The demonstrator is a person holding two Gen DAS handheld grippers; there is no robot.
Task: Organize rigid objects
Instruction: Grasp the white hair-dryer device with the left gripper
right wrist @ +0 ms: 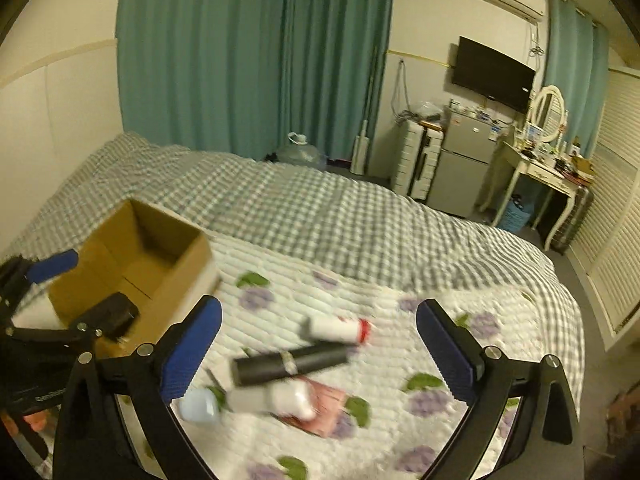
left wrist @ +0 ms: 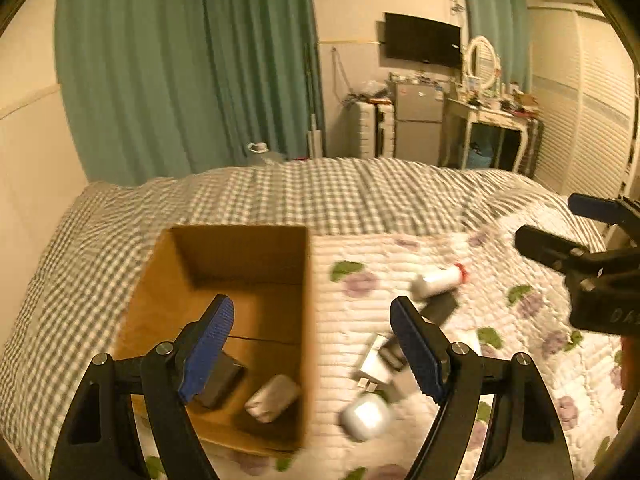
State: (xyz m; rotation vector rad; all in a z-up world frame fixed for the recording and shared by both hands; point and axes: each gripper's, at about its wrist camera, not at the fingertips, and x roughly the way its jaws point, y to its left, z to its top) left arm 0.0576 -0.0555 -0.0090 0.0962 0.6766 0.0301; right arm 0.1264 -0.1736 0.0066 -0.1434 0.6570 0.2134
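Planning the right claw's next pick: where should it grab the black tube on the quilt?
Grip the black tube mid-body, near its pale band, coming down from above with the right claw turned so the fingers span its narrow width. It lies flat, long axis nearly left-right, and a white bottle crowds its near side, so a side approach looks blocked.

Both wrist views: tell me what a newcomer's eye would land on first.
The open cardboard box on the floral quilt stands out first, with a dark block and a pale wrapped item already inside. To its right, loose things lie scattered: a white red-capped bottle and a black tube. Both the left gripper and right gripper hover open.
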